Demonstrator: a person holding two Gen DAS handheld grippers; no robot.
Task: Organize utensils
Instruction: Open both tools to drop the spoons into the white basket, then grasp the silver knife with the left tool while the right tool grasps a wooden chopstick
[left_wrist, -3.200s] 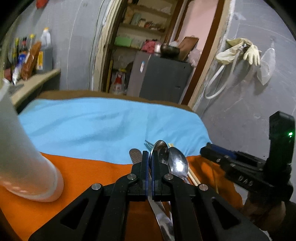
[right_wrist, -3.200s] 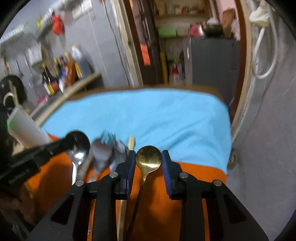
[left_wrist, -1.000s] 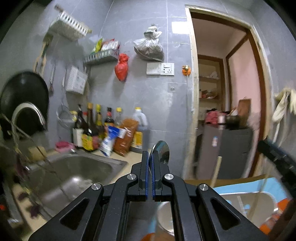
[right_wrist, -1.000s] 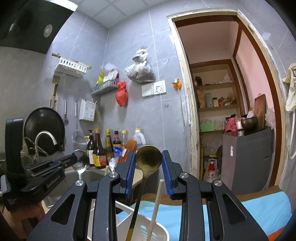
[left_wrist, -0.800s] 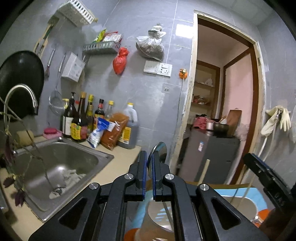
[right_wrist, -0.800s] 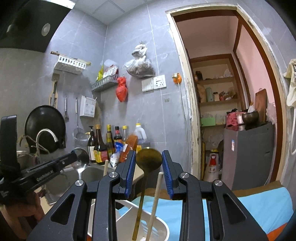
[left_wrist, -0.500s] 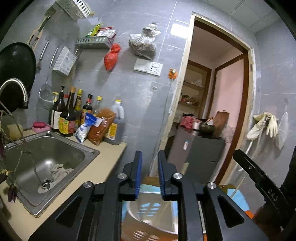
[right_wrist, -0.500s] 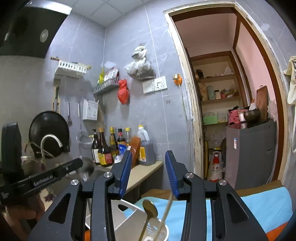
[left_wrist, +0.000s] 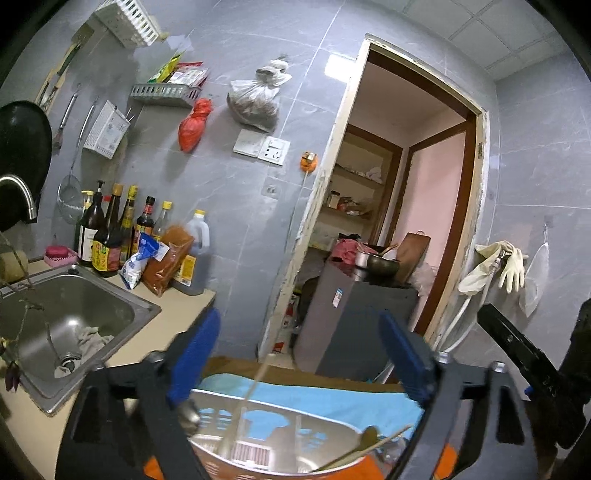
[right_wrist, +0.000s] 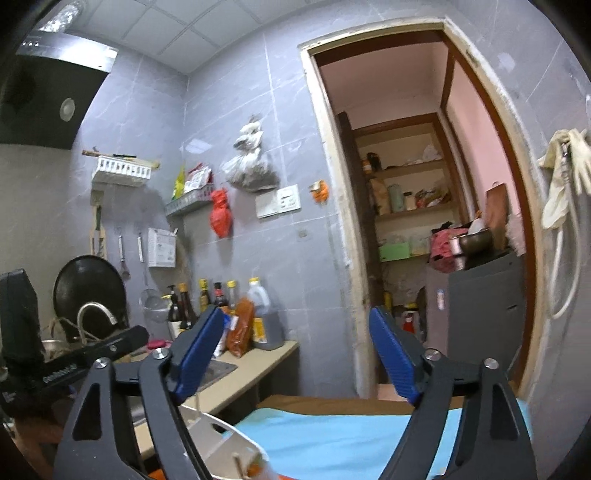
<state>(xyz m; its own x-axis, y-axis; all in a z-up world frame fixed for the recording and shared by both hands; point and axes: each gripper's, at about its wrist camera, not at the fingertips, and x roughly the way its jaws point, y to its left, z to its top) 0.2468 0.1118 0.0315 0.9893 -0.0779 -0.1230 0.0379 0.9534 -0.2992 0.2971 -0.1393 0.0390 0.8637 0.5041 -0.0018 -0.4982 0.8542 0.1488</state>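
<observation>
Both the left tongs (left_wrist: 299, 354) and the right tongs (right_wrist: 295, 350) gape wide and carry nothing, poised above the white holder (left_wrist: 273, 435) that stands on the blue cloth (left_wrist: 332, 400). A chopstick (left_wrist: 251, 398), a dull gold spoon (left_wrist: 364, 437) and a steel spoon (left_wrist: 188, 415) lean inside it. To finish this drop cleanly, lift each pair straight up, clear of the leaning handles, before swinging back for more utensils, lest the holder tip.

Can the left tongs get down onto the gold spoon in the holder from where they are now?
Probably yes. The left tongs are wide open above the holder, and the gold spoon leans at its right rim, though thin chopsticks crowd alongside.
</observation>
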